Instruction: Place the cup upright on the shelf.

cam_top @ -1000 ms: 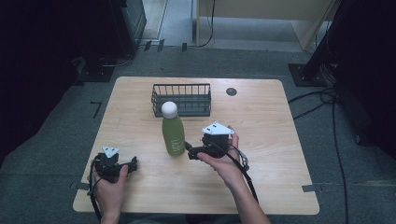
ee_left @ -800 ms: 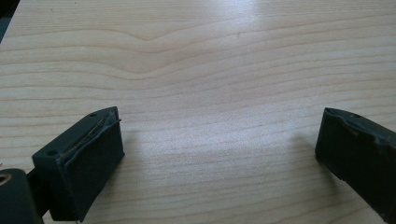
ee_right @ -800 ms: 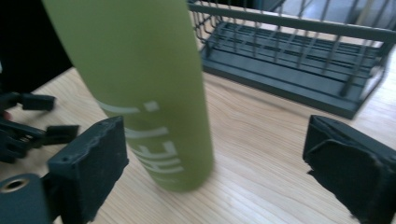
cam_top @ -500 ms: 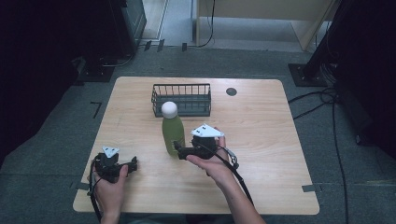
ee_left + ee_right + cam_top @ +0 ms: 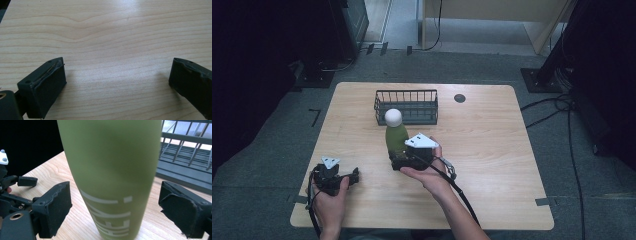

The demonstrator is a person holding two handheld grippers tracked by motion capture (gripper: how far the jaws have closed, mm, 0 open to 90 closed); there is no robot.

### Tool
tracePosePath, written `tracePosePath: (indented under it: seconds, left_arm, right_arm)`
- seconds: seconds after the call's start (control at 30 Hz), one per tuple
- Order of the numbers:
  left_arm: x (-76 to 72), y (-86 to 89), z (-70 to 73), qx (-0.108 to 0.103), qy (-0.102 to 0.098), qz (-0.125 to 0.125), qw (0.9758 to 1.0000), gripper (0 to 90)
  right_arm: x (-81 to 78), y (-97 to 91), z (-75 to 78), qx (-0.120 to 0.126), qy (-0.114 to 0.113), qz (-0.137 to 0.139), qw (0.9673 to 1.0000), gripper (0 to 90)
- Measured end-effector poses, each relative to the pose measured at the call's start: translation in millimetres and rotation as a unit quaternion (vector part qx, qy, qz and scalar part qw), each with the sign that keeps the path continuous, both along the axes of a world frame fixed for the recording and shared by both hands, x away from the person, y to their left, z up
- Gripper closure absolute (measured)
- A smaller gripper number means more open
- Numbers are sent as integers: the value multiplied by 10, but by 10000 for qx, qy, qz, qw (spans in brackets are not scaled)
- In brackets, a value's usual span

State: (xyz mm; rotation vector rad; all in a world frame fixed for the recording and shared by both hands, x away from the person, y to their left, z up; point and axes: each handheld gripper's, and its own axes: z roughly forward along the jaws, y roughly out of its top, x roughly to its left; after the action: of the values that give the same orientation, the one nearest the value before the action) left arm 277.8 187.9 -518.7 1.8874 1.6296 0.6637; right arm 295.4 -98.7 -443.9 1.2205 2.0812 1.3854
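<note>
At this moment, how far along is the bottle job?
Done: the right gripper has reached the green bottle, which stands upright between its jaws in the right gripper view. In hand: the jaws have just been closing, yet gaps remain on both sides, so no grip shows. Left: clamping, lifting, probably moving it to the wire basket. The left gripper is open over bare table.

A lab-like recording space — a bare pale wooden table (image 5: 492, 150) on grey carpet (image 5: 592, 200), black cables (image 5: 562, 107) trailing, dark equipment stands (image 5: 544, 77) around.
</note>
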Motion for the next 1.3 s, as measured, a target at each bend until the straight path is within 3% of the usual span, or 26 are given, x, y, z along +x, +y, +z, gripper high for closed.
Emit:
tracePosePath:
  seconds: [0.9, 1.3]
  left_arm:
    - [2, 0, 0, 7, 3, 6, 10000, 12]
    - [6, -4, 0, -3, -4, 27, 10000, 12]
  right_arm:
    - [168, 198, -74, 34, -131, -262, 9996, 169]
    - [151, 206, -65, -119, -239, -243, 9993, 190]
